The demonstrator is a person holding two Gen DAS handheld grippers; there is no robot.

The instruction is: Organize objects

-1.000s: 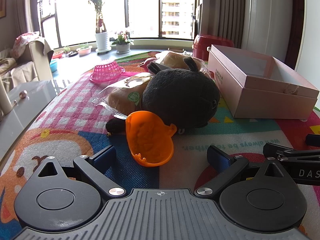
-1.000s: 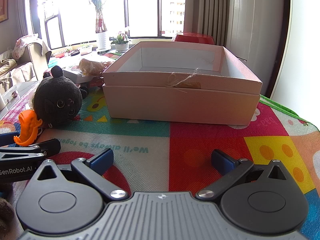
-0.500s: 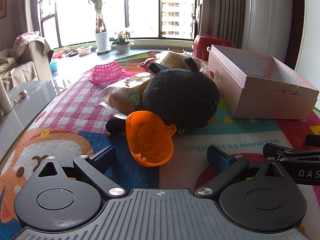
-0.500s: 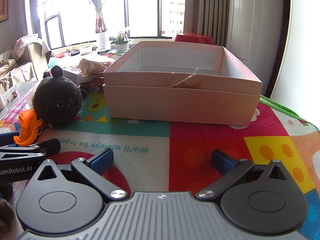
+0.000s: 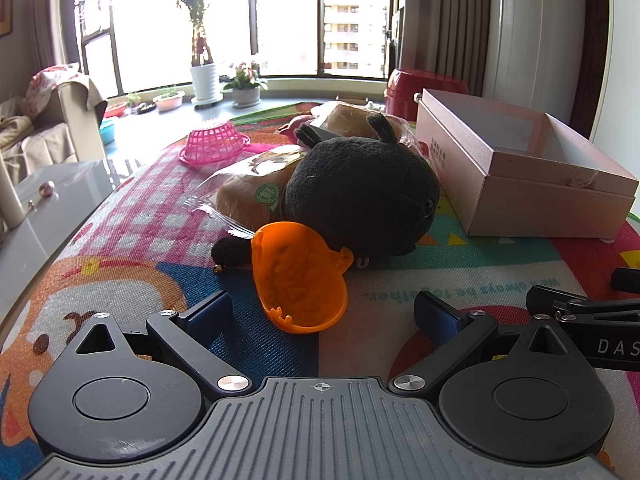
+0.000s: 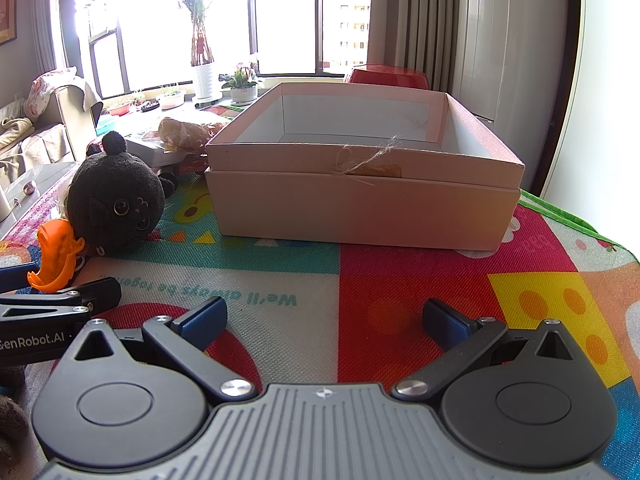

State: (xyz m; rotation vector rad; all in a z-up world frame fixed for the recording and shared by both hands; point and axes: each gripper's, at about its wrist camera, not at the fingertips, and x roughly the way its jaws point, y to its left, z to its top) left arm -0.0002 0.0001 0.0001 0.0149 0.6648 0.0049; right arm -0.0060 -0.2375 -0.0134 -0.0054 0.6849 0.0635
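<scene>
An orange plastic chick-shaped mould [image 5: 298,276] lies on the colourful mat just ahead of my open, empty left gripper [image 5: 322,314]. Behind it lies a black plush toy [image 5: 360,196], with bagged bread [image 5: 250,192] to its left. An open pink cardboard box [image 5: 520,176] stands to the right. My right gripper [image 6: 324,322] is open and empty, low over the mat, facing the box [image 6: 360,204]. The plush [image 6: 116,204] and the orange mould [image 6: 56,254] show at its left.
A pink plastic basket [image 5: 212,140] lies upside down at the far left of the mat. More bagged bread [image 5: 348,118] lies behind the plush. A red container [image 5: 424,88] stands behind the box. A glass table edge [image 5: 48,216] borders the mat on the left.
</scene>
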